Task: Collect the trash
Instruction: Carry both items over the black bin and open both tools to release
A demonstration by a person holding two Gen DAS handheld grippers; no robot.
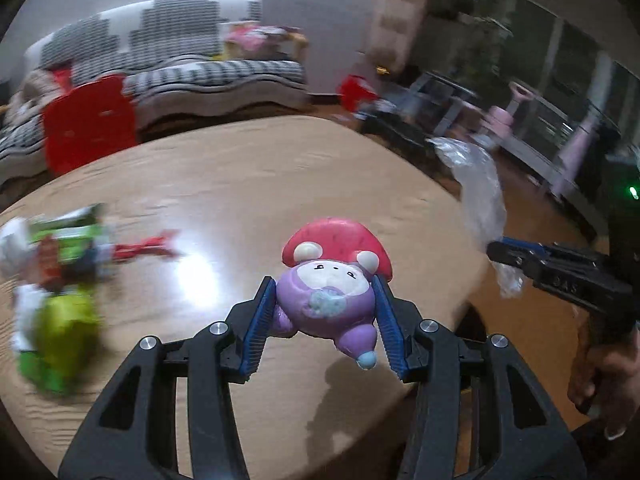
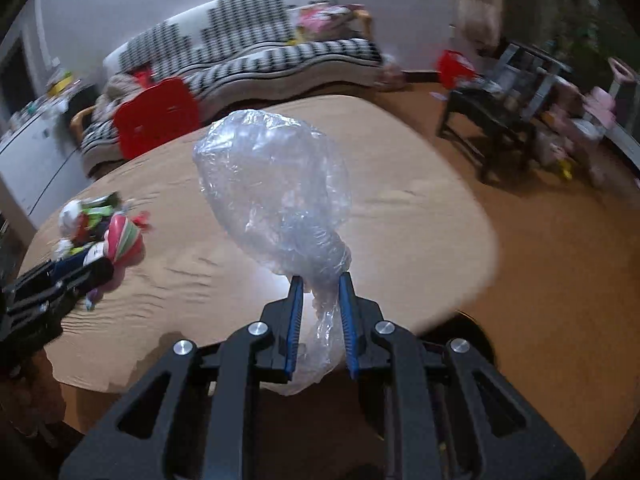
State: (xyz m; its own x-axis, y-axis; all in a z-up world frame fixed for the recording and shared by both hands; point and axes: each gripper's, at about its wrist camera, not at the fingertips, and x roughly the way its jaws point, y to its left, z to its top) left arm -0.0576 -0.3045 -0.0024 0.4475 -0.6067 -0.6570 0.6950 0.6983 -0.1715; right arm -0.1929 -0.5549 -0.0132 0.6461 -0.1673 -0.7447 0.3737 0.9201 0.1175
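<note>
Partway: left tool [image 1: 325, 322] grips a mushroom toy [image 1: 334, 276], right tool [image 2: 320, 320] pinches a clear bag [image 2: 276, 196], and wrappers [image 1: 60, 264] remain far left on the tabletop [image 1: 260, 172].

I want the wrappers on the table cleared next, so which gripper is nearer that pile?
Left. The left gripper, holding the toy, is just beside the wrapper pile. The right gripper, holding the plastic bag, is farther across the table.

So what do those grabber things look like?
Both are black plastic claws. The left gripper and right gripper each have two fingers with ribbed blue pads, joined by slotted black bars with round silver bolts. From the side, the right one has raised letters on its black body and a small green light behind it.
</note>
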